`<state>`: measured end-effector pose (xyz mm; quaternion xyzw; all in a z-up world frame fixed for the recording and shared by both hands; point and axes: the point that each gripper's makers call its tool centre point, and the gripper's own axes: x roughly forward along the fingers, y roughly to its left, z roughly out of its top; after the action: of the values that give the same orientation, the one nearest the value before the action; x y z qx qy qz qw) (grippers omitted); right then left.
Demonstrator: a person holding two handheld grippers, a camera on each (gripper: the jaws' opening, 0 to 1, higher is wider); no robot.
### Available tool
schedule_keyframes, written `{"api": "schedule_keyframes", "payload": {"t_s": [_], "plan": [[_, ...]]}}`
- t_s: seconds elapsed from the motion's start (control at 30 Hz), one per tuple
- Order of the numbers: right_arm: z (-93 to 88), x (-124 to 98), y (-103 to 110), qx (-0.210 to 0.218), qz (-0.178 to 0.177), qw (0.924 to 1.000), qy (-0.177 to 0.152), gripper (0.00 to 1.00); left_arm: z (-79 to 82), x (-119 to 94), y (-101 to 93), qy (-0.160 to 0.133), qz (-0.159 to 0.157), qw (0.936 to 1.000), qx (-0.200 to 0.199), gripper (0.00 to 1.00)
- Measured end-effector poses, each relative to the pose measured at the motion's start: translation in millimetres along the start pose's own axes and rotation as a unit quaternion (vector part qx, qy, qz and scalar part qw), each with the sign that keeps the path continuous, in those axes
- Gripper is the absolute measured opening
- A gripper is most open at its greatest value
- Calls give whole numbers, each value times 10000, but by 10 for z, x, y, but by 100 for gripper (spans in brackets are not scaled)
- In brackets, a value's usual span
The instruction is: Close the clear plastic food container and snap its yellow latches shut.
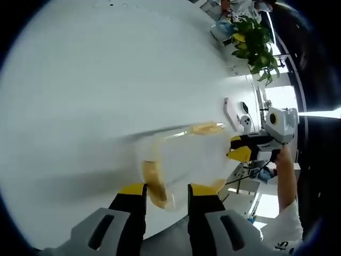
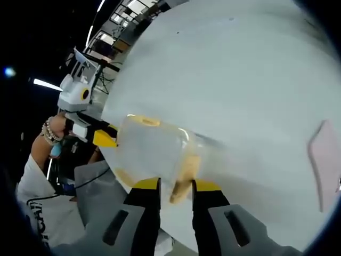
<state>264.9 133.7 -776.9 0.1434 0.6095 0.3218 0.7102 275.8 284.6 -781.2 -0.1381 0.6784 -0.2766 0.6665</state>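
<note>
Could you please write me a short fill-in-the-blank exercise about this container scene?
1. The latches on the clear plastic container are coloured ____.
2. The container rests on a large ____ table.
3. In the left gripper view, a leafy green ____ stands at the table's far edge.
4. Between the tips of the right gripper lies one of the container's ____.

Missing words: yellow; white; plant; latches
</note>
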Motion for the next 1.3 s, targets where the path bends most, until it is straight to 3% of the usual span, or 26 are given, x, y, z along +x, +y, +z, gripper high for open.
{"api": "schedule_keyframes", "payload": {"t_s": [0.53, 0.73, 0.77, 0.8, 1.1, 1.3], "plan": [[-23, 34, 16, 128, 85, 9999, 67, 16, -17, 85, -8, 50, 71, 9998, 195, 21], [-44, 45, 17, 401, 343, 9986, -47, 14, -19, 97, -8, 57, 61, 9998, 171, 21], [-112, 51, 25, 599, 419, 9973, 66, 14, -19, 96, -11, 69, 60, 9998, 174, 20], [-93, 85, 38, 658, 572, 9962, -77, 14, -16, 91, -11, 64, 60, 9998, 157, 21], [-86, 110, 46, 441, 526, 9974, -219, 15, -3, 70, -30, 15, 44, 9997, 240, 21], [-47, 86, 48, 298, 474, 9978, -361, 16, -11, 50, -31, -175, -73, 9993, 329, 22]]}}
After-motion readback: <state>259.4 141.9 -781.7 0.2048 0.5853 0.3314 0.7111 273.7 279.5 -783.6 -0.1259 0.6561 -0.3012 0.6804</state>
